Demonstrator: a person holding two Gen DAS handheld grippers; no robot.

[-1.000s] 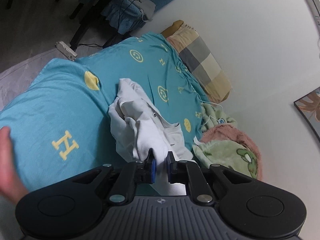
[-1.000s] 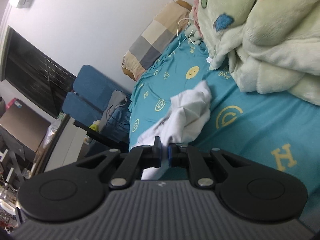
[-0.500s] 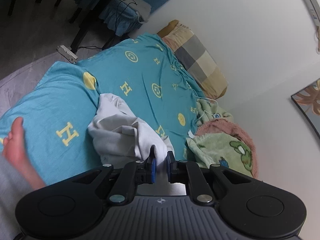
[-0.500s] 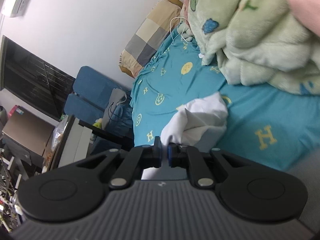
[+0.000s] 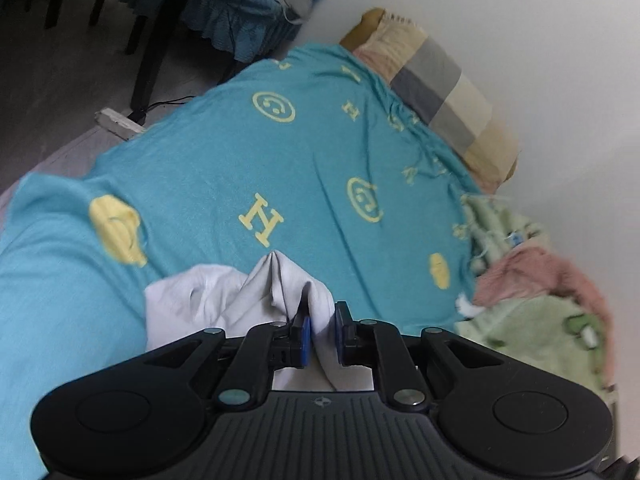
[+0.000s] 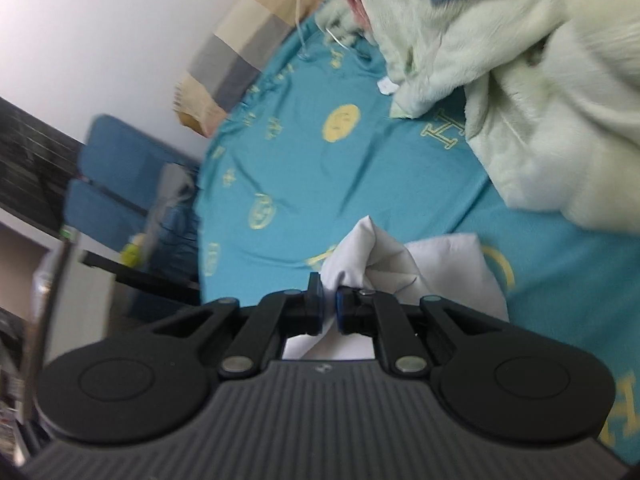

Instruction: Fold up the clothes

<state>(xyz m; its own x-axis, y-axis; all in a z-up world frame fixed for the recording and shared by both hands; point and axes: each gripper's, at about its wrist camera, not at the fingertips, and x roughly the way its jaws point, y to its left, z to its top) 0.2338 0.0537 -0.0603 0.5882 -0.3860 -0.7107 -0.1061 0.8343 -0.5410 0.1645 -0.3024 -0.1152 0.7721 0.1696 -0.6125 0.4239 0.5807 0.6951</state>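
A crumpled white garment (image 5: 224,300) lies bunched on the near part of a teal bedsheet (image 5: 280,160) printed with yellow letters and smiley faces. My left gripper (image 5: 320,330) is shut on a fold of this garment, which rises in a peak just ahead of the fingers. In the right wrist view the same white garment (image 6: 420,264) bunches on the teal sheet (image 6: 320,168), and my right gripper (image 6: 328,306) is shut on another fold of it. Most of the garment is hidden under the gripper bodies.
A plaid pillow (image 5: 444,92) lies at the head of the bed against the white wall. A green and pink fleece blanket (image 5: 532,280) is heaped on the right; it fills the upper right of the right wrist view (image 6: 520,80). Blue chairs (image 6: 116,184) and dark furniture stand beside the bed.
Both grippers have pulled the white garment toward the near edge of the bed, so more bare teal sheet shows beyond it. The bare foot at the left has left the view.
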